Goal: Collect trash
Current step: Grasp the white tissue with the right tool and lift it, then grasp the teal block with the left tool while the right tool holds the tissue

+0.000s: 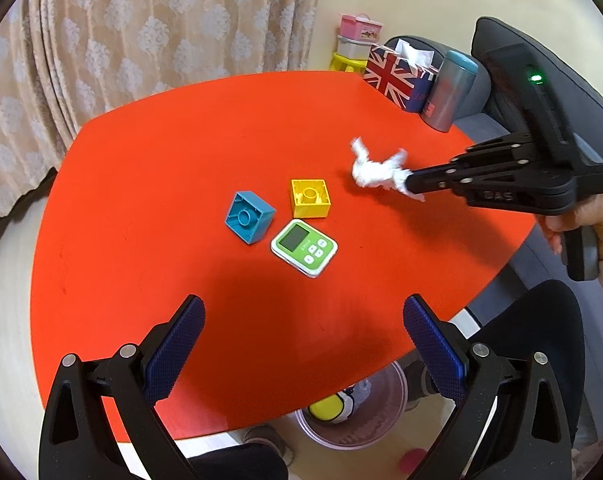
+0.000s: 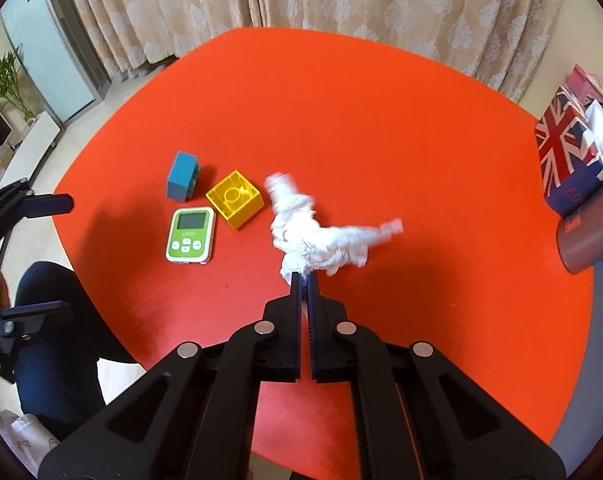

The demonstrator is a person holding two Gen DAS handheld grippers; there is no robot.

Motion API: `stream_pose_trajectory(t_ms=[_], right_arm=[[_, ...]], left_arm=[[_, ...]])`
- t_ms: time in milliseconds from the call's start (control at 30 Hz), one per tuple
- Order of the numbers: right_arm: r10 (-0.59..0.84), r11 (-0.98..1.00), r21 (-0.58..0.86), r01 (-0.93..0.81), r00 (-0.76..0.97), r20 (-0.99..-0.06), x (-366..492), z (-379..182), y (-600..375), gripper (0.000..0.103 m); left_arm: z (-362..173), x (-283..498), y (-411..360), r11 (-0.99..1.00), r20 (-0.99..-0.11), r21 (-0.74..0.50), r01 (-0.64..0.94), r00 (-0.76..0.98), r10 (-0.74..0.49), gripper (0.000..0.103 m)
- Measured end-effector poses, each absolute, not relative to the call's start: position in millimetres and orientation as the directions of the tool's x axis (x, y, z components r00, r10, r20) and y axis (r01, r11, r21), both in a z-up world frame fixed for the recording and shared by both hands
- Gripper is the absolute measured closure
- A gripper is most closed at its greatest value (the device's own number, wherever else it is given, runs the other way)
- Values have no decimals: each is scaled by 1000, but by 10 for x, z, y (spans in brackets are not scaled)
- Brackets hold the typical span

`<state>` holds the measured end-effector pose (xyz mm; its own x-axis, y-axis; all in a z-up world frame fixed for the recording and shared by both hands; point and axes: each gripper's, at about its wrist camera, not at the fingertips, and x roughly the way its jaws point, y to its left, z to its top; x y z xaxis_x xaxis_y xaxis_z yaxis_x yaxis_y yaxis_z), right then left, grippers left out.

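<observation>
A crumpled white tissue [image 2: 317,236] hangs from my right gripper [image 2: 304,276], which is shut on its near end above the red table [image 2: 381,120]. In the left wrist view the tissue [image 1: 375,170] is pinched by the right gripper [image 1: 411,182], which comes in from the right. My left gripper [image 1: 303,320] is open and empty over the table's near edge. It also shows at the left edge of the right wrist view [image 2: 49,256]. A clear bin [image 1: 353,416] with trash in it stands on the floor below the table's near edge.
On the table lie a blue block [image 1: 248,216], a yellow block [image 1: 310,198] and a green timer [image 1: 304,247]. A Union Jack tissue box [image 1: 397,78] and a grey tumbler [image 1: 447,92] stand at the far right. Curtains hang behind.
</observation>
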<state>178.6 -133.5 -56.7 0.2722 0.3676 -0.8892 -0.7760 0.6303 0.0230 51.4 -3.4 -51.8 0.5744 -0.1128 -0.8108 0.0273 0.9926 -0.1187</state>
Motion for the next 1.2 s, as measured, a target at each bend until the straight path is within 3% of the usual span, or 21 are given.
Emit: stream_pose_trajectory(t_ms=[933, 1000, 1133, 1200], right_arm=[[415, 663, 61, -746, 299, -859, 1716, -291, -1578, 101], [414, 666, 62, -743, 299, -859, 1726, -293, -1579, 101], [414, 669, 66, -740, 298, -860, 1744, -307, -1587, 101], [414, 669, 67, -740, 297, -860, 1747, -313, -1582, 101]], left_arm=[[-817, 1385, 393, 991, -851, -95, 94, 510, -130, 8], [-852, 1430, 415, 989, -856, -106, 100, 498, -142, 20], [-925, 1489, 422, 987, -867, -115, 112, 474, -155, 31], [-945, 1504, 426, 987, -869, -117, 112, 469, -157, 47]])
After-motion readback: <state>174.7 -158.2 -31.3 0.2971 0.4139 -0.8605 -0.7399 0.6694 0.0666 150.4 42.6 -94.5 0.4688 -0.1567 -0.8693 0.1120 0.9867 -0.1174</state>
